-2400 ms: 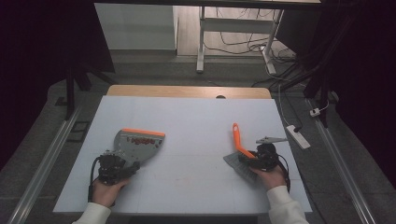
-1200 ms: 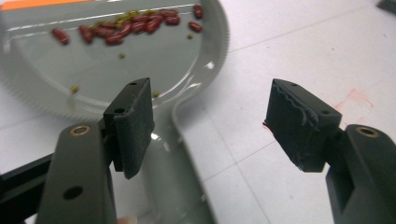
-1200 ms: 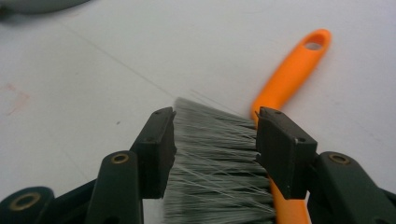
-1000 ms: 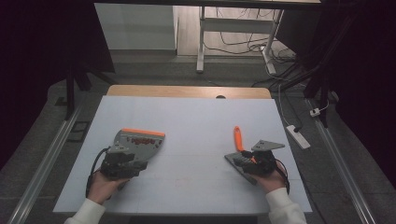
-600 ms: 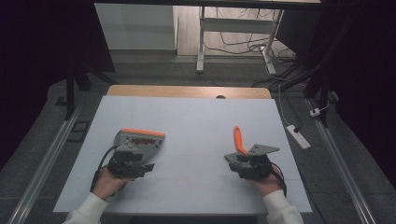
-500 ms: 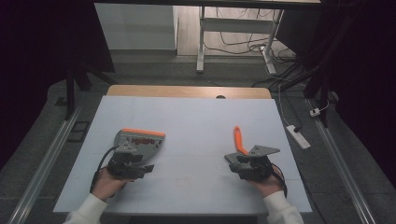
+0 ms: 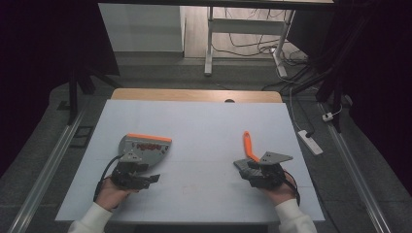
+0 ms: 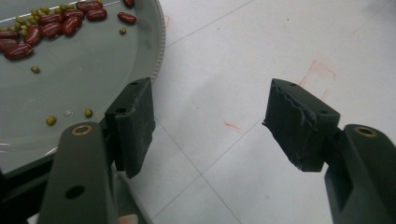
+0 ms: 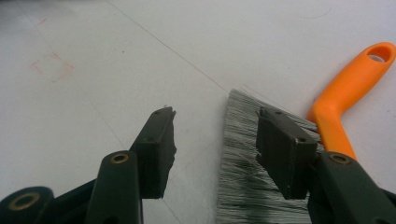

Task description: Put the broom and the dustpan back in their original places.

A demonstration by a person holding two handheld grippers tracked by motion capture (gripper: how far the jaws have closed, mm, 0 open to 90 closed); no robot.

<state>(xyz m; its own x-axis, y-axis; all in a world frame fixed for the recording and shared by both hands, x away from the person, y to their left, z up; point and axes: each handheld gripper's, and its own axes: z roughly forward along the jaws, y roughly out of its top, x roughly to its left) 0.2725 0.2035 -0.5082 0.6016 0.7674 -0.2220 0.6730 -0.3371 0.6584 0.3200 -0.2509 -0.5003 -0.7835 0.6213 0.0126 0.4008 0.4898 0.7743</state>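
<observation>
While both hands sit near the front edge of the surface (image 7: 204, 116) in the high view, little separates this moment from a second ago: the left claw (image 7: 145, 178) has turned slightly so that it now points across toward the middle rather than up at the dustpan (image 7: 145, 145), and the right claw (image 7: 248, 171) has barely shifted beside the brush (image 7: 248, 145). Judging by that, the sweeping looks finished or paused, with neither tool gripped. Red marking shows on the dustpan's grey body, but it is too small to read.

In the left gripper view, the left claw (image 8: 210, 121) stands apart with nothing between its jaws. The dustpan's rim (image 8: 159, 51) lies just beyond its left jaw, holding red beans (image 8: 51, 25) and small green beans (image 8: 49, 120). No lettering shows there.

In the right gripper view, the right claw (image 9: 215, 144) is also apart. Its right jaw hangs over the brush's grey bristles (image 9: 238, 168), without pinching them; the orange handle (image 9: 348, 88) runs off beyond that jaw. No brand or label is legible.
</observation>
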